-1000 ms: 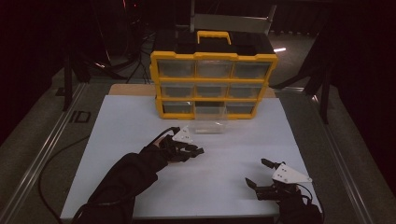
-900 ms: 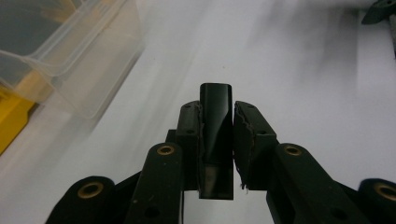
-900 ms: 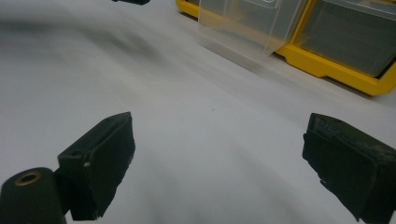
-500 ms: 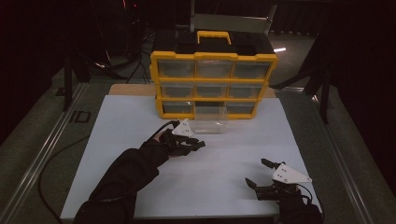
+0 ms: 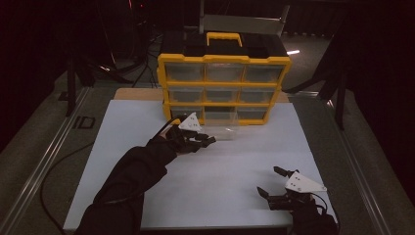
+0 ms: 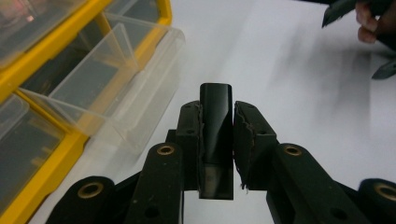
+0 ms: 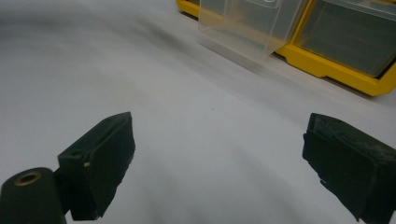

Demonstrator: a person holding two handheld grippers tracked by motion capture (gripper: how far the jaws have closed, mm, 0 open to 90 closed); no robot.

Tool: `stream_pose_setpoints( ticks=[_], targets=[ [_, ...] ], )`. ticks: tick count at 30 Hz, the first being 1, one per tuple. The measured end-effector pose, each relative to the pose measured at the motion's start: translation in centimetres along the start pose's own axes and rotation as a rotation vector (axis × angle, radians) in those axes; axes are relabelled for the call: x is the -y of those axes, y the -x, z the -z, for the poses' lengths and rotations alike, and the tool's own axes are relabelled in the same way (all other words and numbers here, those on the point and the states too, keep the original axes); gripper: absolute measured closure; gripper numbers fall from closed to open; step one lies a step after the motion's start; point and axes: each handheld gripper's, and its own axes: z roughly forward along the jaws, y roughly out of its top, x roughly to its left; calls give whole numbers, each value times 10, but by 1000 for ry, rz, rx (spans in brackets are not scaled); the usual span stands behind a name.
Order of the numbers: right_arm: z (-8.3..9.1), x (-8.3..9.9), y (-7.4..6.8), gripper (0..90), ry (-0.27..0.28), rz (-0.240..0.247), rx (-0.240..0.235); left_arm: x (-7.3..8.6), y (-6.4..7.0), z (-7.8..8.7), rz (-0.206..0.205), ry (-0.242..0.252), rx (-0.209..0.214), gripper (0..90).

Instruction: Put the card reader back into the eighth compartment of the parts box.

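A yellow drawer organizer point(image 5: 222, 61) stands at the back of the white table. Its clear bottom-middle drawer point(image 5: 226, 131) is pulled out onto the table. My left gripper point(image 5: 208, 141) hovers just left of that drawer. In the left gripper view, the gripper point(image 6: 216, 114) is shut on a small flat black piece point(image 6: 215, 93), with the clear drawer point(image 6: 126, 79) close on its left. My right gripper point(image 5: 268, 180) rests near the front right edge. It stands open point(image 7: 219, 158) with nothing between the jaws and faces the clear drawer point(image 7: 247, 28).
The white table top point(image 5: 235, 176) has bare room between the two grippers. A metal rail point(image 5: 44, 161) runs along the left side. The organizer's yellow frame point(image 7: 336, 70) lies ahead of the right gripper. The other hand's gripper point(image 6: 345, 11) is at the upper right of the left gripper view.
My left gripper has moved forward and right with the black piece, up to the pulled-out drawer. The right gripper has stayed in place, open.
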Motion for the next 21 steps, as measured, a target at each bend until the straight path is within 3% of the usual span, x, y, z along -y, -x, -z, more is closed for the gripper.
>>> stream_pose_setpoints(
  ticks=[21],
  targets=[
    [0,0,0,91,2,2,-4,-33,-11,-6,36,29,-49,733]
  ],
)
